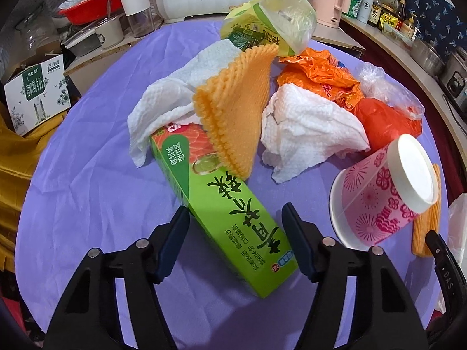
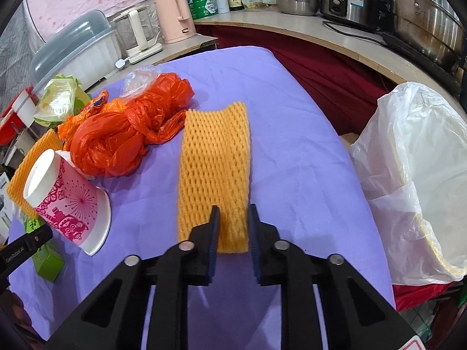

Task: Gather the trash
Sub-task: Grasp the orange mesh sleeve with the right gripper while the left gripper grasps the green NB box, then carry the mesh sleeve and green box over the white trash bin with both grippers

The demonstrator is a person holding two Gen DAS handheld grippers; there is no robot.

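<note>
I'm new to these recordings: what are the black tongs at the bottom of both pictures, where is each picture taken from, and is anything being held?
The tongs are two-finger grippers that a person holds, one per hand, each with a camera looking along its fingers. In the left view, the left gripper straddles a green box without clearly squeezing it. In the right view, the right gripper pinches a yellow foam net. The purple cloth also carries paper towels, an orange plastic bag and a pink paper cup lying tipped over. A white-lined bin stands beside the table.
</note>
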